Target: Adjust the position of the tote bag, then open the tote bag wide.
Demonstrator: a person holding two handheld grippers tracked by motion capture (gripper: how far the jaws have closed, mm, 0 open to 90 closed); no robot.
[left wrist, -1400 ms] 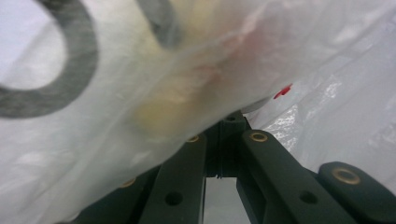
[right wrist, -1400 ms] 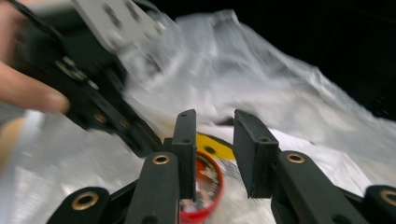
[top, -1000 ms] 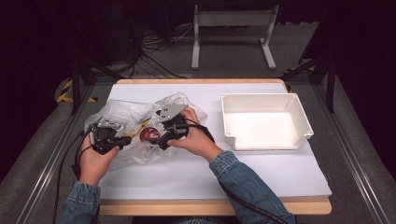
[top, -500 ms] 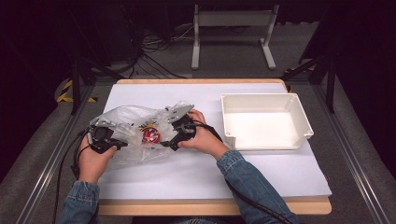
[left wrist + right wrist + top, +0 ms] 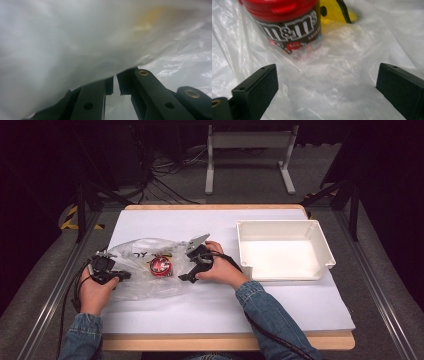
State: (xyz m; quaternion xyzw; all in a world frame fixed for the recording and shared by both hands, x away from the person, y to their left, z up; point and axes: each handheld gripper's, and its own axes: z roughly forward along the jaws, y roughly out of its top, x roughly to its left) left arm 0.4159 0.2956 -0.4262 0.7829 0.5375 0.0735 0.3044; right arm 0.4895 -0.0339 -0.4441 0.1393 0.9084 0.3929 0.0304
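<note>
M&M's tub [image 5: 287, 23], red lid, lay on its side inside the clear plastic bag [image 5: 145, 270], straight ahead of the right gripper [image 5: 325, 82] and a little left of its centreline, not yet between the pads. Right jaws stood wide apart, holding nothing, bag film spread flat under them. Left gripper [image 5: 107, 272] sat at the bag's far-left edge, jaws nearly together and pinching a fold of the film; in the left gripper view the film draped over the pads [image 5: 110, 86] and blurred what lay beyond.

Step in hand, as judged: left pins the bag, right goes in for the tub. Next move called for advancing the right fingers along the film and slightly left until the tub sat between them, then closing on the body below the lid.

Something yellow [image 5: 337, 17] lay just behind the tub in the bag, identity unclear. White bin [image 5: 282, 250] stood empty beyond the right hand [image 5: 222, 270], well apart, the likely drop point. Loose film ahead of the pads could get caught in the grip; the round tub could roll away.
</note>
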